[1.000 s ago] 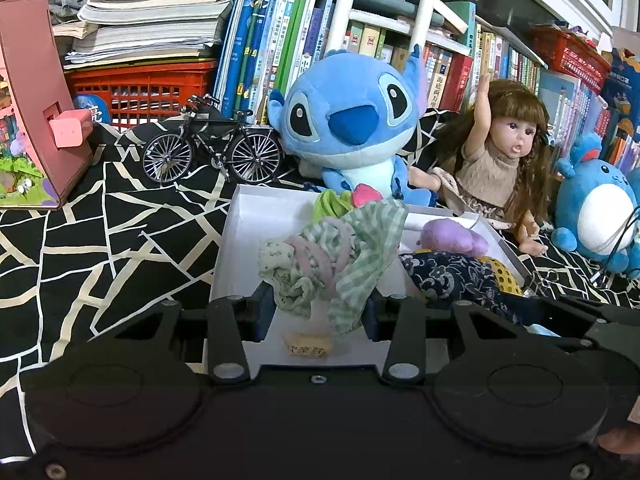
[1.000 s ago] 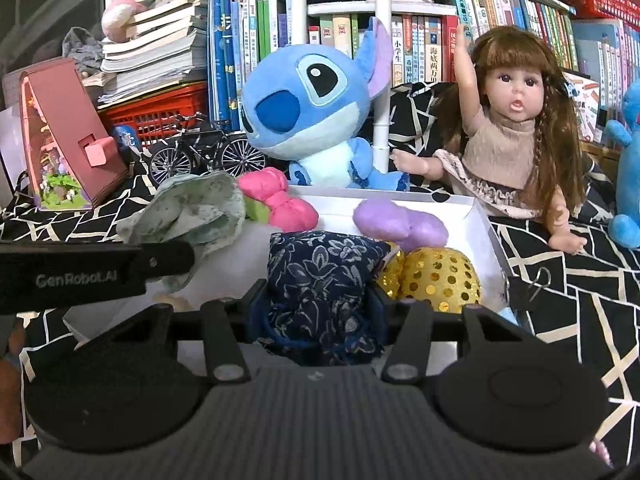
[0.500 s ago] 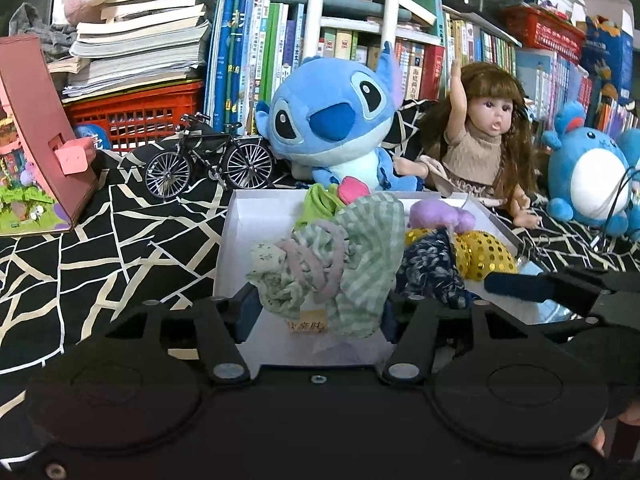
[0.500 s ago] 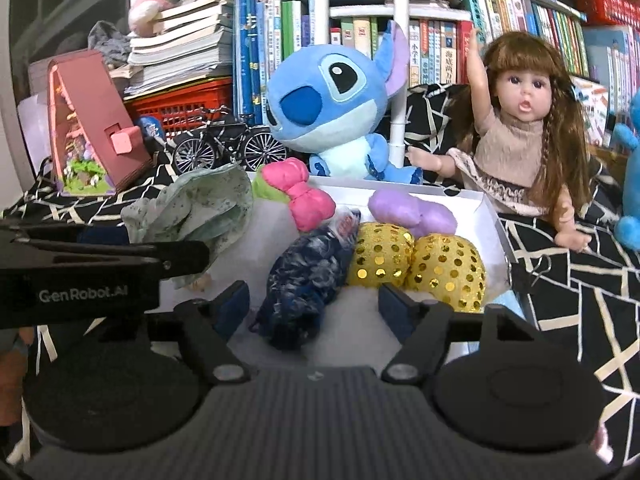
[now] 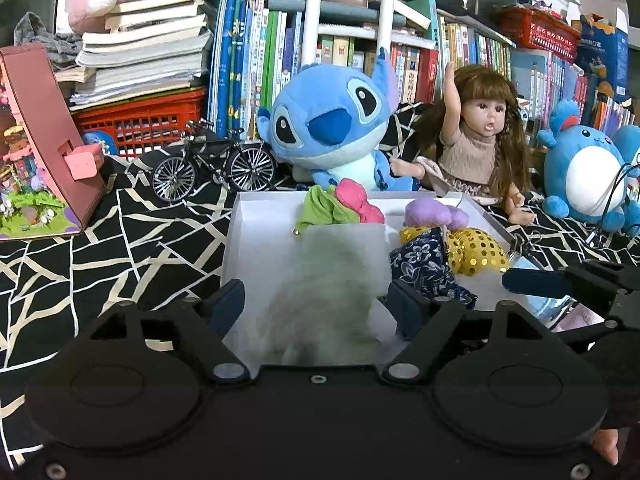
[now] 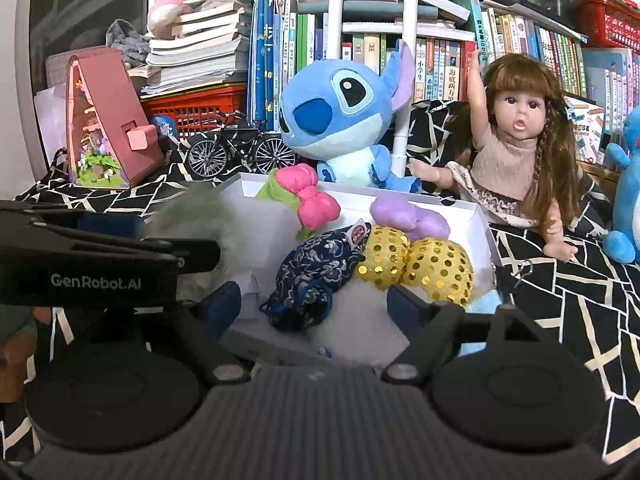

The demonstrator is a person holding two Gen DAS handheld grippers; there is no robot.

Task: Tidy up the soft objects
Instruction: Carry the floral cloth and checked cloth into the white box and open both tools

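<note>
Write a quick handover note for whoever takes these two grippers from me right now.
Left gripper: open, jaws just opened; the green cloth bundle is a blur between them, apparently dropping into the white box.
Right gripper: open, jaws just opened; the navy floral pouch lies loose in the box.
Also in the box: pink bow, purple bow, gold sequin bow.
Done: both pieces released.
Left: check that the bundle has settled; Stitch plush and doll sit outside, behind the box.

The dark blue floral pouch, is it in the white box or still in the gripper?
In the box. The floral pouch lies on the white box floor beside the gold sequin balls; the right gripper, just opened, stands clear of it.
</note>
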